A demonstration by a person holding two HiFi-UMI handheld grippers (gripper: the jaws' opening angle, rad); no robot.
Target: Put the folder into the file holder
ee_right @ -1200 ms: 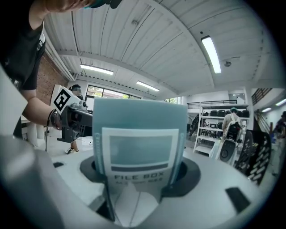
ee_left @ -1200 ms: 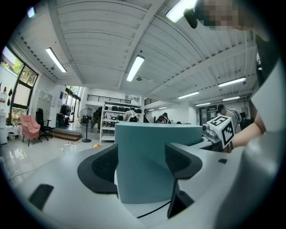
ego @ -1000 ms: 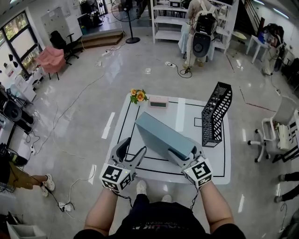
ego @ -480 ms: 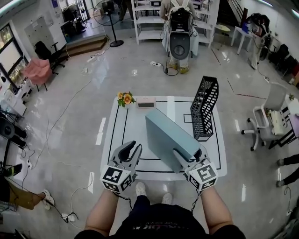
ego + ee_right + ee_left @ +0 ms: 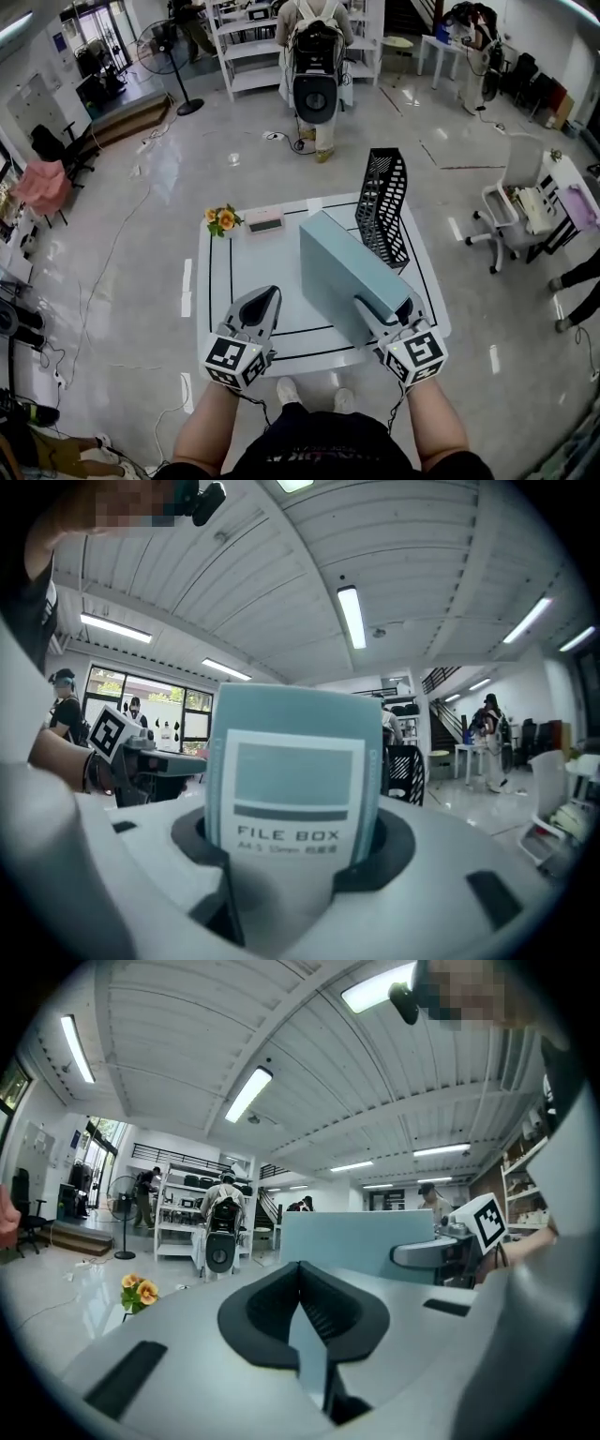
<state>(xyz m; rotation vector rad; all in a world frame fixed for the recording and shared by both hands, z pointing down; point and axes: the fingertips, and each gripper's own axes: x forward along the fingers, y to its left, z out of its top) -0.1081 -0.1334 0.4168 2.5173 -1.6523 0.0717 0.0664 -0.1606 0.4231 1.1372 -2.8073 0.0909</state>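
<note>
Over white table [image 5: 251,274] | left hand-held gripper [image 5: 271,294] closed | right hand-held gripper [image 5: 385,306] just tightening on folder [image 5: 345,265]

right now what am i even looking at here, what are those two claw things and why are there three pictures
No robot here: a person holds a two-jaw gripper in each hand. The head view comes from a camera on the person's head, looking down at a white table. The other two pictures come from cameras riding on each gripper, looking along its jaws. On the table stand a black mesh file holder, some flowers and a small gadget with a display. The left gripper is shut and empty. The right gripper grips the near end of a blue-grey file box, its jaws having just been closing on it. Its own view shows the box's label between them.
</note>
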